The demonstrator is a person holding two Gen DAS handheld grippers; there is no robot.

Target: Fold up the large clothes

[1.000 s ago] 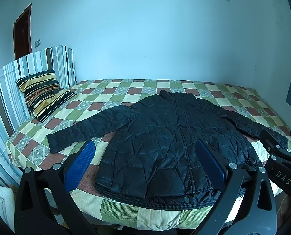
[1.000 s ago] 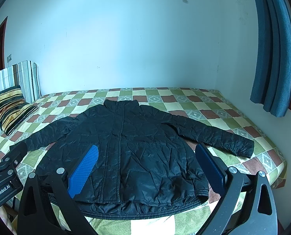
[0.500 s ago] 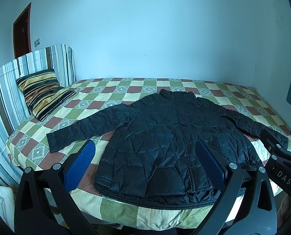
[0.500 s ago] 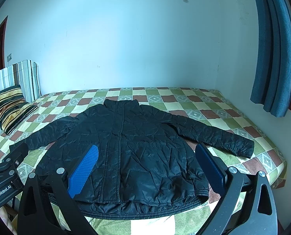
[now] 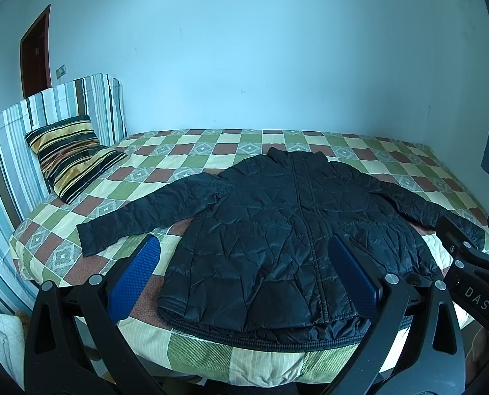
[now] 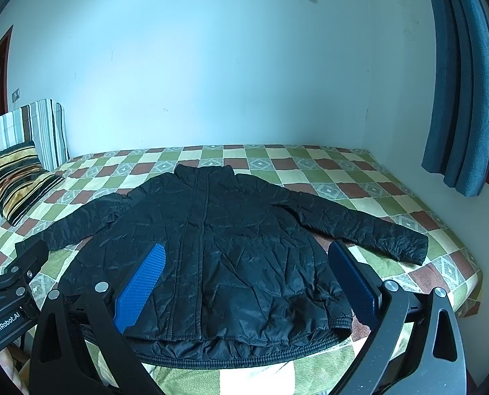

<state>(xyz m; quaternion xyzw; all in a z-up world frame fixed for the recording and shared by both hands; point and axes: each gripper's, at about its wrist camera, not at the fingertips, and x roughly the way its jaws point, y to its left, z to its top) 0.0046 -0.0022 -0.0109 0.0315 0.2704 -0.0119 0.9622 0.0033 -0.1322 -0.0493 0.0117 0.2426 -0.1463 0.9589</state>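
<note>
A black quilted jacket (image 5: 287, 230) (image 6: 211, 247) lies flat and front-up on the checkered bed (image 5: 211, 151) (image 6: 359, 191), collar toward the far wall, both sleeves spread out, hem at the near edge. My left gripper (image 5: 244, 263) hovers open in front of the hem's left half, blue pads wide apart, holding nothing. My right gripper (image 6: 244, 266) is likewise open before the hem's right half, apart from the fabric. Each view shows the other gripper's body at its side edge.
A striped pillow (image 5: 73, 154) (image 6: 17, 177) leans on the striped headboard (image 5: 20, 125) at the left. A pale wall runs behind the bed. Blue curtains (image 6: 461, 82) hang at the right. A brown door (image 5: 35, 52) stands at far left.
Both views have drifted very slightly; the jacket sits a touch higher in the left wrist view. Jacket and gripper openings are unchanged.
</note>
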